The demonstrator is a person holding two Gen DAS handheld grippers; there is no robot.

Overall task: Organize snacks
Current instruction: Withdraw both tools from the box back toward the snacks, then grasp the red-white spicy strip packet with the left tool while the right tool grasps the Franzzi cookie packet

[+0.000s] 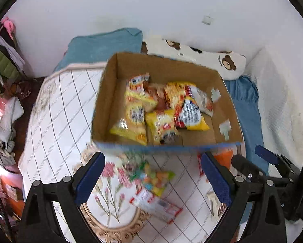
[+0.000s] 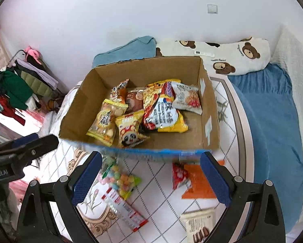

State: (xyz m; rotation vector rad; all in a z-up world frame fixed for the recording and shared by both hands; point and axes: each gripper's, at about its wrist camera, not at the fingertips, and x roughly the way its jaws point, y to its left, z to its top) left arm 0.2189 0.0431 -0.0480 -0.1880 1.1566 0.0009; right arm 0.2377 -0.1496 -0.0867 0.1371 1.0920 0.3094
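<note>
Item: open brown cardboard box with a blue-printed front edge (image 2: 139, 75), set on the white quilted bed cover with a grid pattern (image 2: 161, 180); holds a heap of snack packets, among them a yellow-and-red noodle bag with a white label (image 2: 163, 111), a small yellow packet with a panda face (image 2: 130, 130), a clear-fronted yellow bag of round biscuits (image 2: 105, 121) and a white packet with red print (image 2: 189, 98); the right part of the box floor is bare.

Still loose on the cover, just in front of the box: a clear bag of pastel-coloured candy balls (image 2: 121, 180); a long clear packet with red-and-white ends (image 2: 124, 208); a flat orange packet (image 2: 198, 184) with a small red one (image 2: 178, 175) touching it; a white packet with brown bars printed on it (image 2: 198, 225).

Tools: my right gripper (image 2: 150, 179) is spread wide and empty above the loose items; my left gripper (image 1: 152, 177) likewise, nothing between its blue pads.

Step, as I judge it: partway through, between picks; next I should lower one gripper over a loose packet, probably the candy bag, and close gently on its crinkly edge before lifting it over the box wall.
</note>
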